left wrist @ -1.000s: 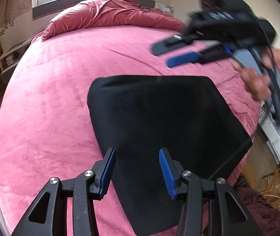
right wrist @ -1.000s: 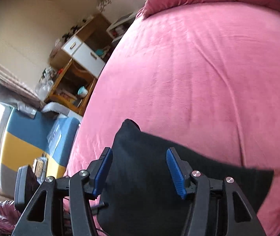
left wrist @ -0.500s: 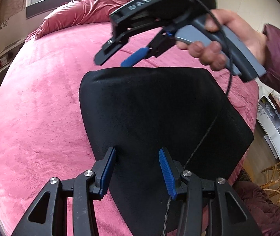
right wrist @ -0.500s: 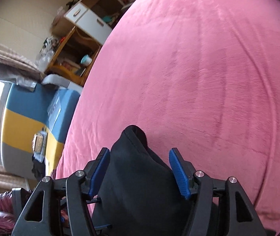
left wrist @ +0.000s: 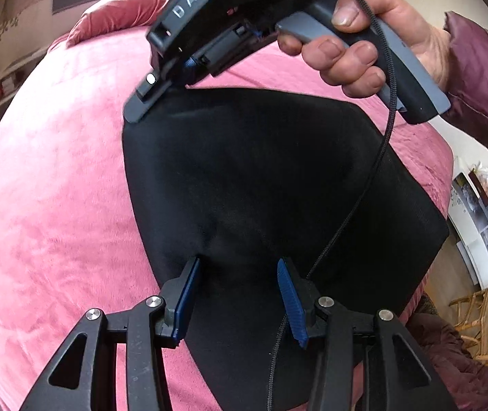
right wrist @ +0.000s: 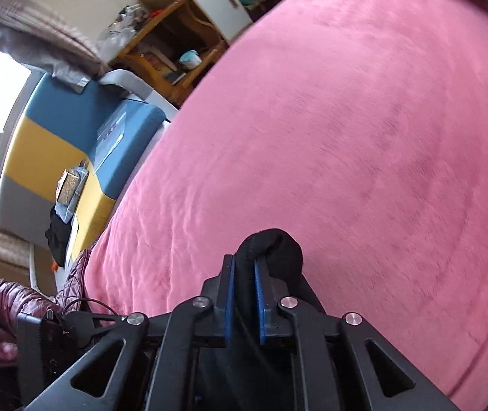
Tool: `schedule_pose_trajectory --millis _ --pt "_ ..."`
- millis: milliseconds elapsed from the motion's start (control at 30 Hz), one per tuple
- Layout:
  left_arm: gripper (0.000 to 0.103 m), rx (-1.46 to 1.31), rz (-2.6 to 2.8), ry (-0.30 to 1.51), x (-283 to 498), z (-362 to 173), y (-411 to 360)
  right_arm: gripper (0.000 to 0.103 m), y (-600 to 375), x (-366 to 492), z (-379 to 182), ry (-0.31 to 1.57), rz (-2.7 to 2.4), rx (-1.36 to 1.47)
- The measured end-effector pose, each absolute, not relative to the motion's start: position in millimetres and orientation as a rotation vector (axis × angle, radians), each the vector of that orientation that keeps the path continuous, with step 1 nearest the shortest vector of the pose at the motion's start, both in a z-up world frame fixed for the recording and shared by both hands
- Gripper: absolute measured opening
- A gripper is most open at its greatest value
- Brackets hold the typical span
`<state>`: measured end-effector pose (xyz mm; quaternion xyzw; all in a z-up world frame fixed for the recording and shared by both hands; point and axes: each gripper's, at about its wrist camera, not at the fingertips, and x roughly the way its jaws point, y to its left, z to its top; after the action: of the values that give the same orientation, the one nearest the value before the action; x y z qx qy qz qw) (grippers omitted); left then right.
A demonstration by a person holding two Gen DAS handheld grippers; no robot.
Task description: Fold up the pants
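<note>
The black pants (left wrist: 278, 185) lie folded flat on the pink bed cover (left wrist: 55, 178). My left gripper (left wrist: 239, 275) is open, its blue pads resting over the near edge of the pants, holding nothing. My right gripper (right wrist: 243, 267) is shut on the far left corner of the pants (right wrist: 274, 246), with a bunch of black cloth sticking out past the pads. In the left wrist view the right gripper (left wrist: 162, 82) comes in from the upper right, held by a hand, at that same corner.
The pink cover (right wrist: 346, 137) spreads wide beyond the pants. A rumpled red duvet (left wrist: 124, 10) lies at the head of the bed. A blue and yellow bench (right wrist: 73, 157) and wooden shelves (right wrist: 175, 48) stand beside the bed. A cable (left wrist: 346, 219) hangs across the pants.
My right gripper came down onto the far left corner of the pants and closed on it. My left gripper stayed open and moved slightly forward over the near edge.
</note>
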<state>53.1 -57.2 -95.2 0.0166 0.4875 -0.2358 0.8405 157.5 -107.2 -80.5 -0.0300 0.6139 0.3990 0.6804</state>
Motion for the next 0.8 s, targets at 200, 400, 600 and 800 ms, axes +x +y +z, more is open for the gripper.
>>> schedule_pose_trajectory --millis 200,400,600,800 --pt "0.047 -0.028 -0.484 1.075 62 -107 -50 0.01 -105 169 -122 1.39 0.784 0.004" --pt "0.048 -0.171 -0.531 1.067 67 -97 -21 0.05 -152 171 -102 1.293 0.672 0.267" --pt "0.066 -0.387 -0.473 1.09 92 -98 23 0.05 -222 130 -59 1.124 0.552 0.405" --pt "0.074 -0.406 -0.46 1.08 117 -93 34 0.051 -324 60 -28 1.008 0.29 0.489"
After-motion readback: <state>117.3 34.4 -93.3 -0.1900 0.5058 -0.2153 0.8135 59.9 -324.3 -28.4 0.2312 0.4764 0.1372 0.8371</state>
